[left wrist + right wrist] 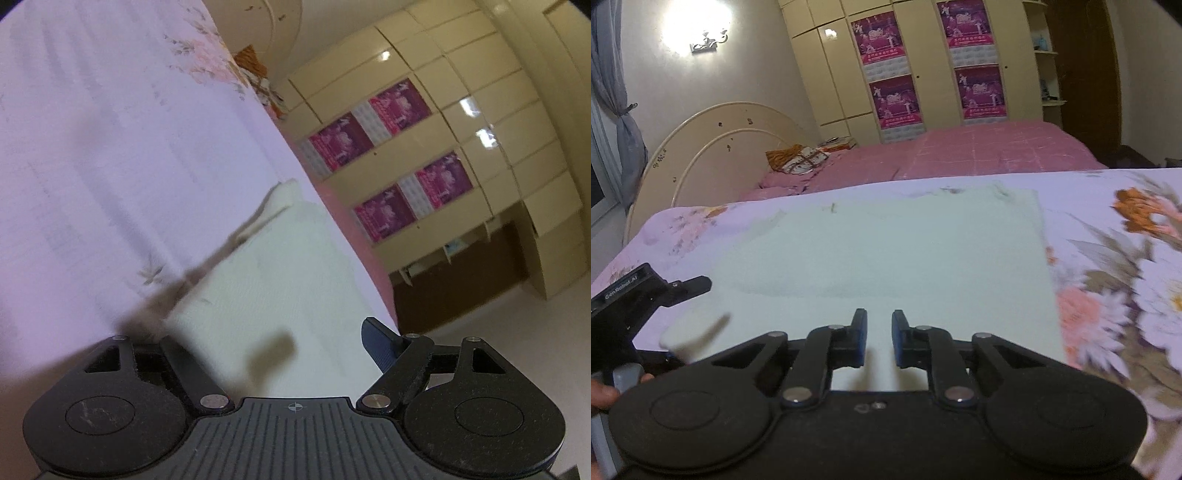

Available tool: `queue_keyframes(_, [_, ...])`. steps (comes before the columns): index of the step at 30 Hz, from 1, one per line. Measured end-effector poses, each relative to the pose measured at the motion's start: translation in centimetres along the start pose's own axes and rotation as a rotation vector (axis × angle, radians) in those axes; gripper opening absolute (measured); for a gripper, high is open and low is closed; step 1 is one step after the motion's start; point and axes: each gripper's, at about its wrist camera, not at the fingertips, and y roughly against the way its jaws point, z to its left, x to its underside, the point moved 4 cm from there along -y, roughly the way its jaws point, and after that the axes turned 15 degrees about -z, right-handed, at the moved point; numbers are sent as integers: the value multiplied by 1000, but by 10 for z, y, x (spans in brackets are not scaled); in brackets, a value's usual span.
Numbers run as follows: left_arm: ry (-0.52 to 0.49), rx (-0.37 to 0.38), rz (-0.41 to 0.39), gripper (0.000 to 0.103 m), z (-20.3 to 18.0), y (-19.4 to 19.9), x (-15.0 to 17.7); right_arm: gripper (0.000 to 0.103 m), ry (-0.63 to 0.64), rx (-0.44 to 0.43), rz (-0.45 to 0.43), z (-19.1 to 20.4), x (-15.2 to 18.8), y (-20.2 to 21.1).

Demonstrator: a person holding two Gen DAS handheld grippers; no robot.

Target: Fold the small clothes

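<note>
A white cloth [886,251] lies flat on the flowery sheet [1115,266] of the bed. The right tongs [879,341] hang just above its near edge, nearly together, with nothing between them. The left tongs [266,343] stand wide apart over the cloth's side, holding nothing.
</note>
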Motion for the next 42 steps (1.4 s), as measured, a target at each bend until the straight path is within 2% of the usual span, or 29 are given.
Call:
queue_keyframes(2, [5, -31, -10, 75, -2, -12, -2, 13, 3, -14, 3, 8, -2, -16])
queue_keyframes(4, [7, -56, 26, 40, -1, -30, -2, 12, 7, -26, 1, 15, -5, -30])
queue_keyframes(5, [36, -68, 63, 9, 4, -39, -2, 12, 7, -30, 1, 17, -7, -37])
queue_keyframes(7, [97, -42, 75, 9, 12, -49, -5, 12, 10, -33, 4, 20, -9, -48])
queue_keyframes(10, [39, 67, 13, 7, -6, -35, -17, 11, 26, -32, -3, 23, -13, -59])
queue_keyframes(11, [11, 81, -3, 7, -10, -34, -18, 11, 35, -36, -12, 24, -14, -59])
queue_keyframes(14, [28, -7, 62, 7, 9, -56, -9, 11, 74, -42, -16, 27, -8, -66])
queue_keyframes(16, [62, 15, 63, 7, 15, -64, -10, 10, 126, 0, 62, 26, 7, -83])
queue_keyframes(19, [31, 18, 67, 7, 8, -73, -13, 10, 187, -2, 43, 33, 9, -81])
queue_keyframes(22, [22, 25, 66, 7, 1, -80, -17, 10, 182, 0, 36, 34, 12, -80])
queue_keyframes(23, [-12, 34, 60, 7, -4, -79, -18, 10, 184, 2, 35, 34, 12, -80])
queue_keyframes(25, [-161, 59, 53, 7, -26, -79, -16, 10, 184, 7, 36, 37, 14, -81])
queue_keyframes(28, [-299, 148, 41, 7, -65, -67, -33, 10, 139, 5, 44, 31, 8, -85])
queue_keyframes(31, [-453, 230, 56, 7, -119, -69, -39, 10, 25, -7, 51, 19, 1, -83])
queue_keyframes(32, [-507, 250, 69, 7, -136, -68, -37, 14, -35, -10, 38, 12, -3, -79])
queue_keyframes(34, [-603, 285, 128, 7, -168, -75, -26, 21, -164, -2, -31, -8, -12, -65])
queue_keyframes(37, [-730, 304, 216, 7, -205, -84, -2, 22, -335, 30, -107, -47, -21, -40])
queue_keyframes(42, [-811, 319, 368, 8, -240, -104, 52, 26, -465, 74, -148, -102, -31, -5])
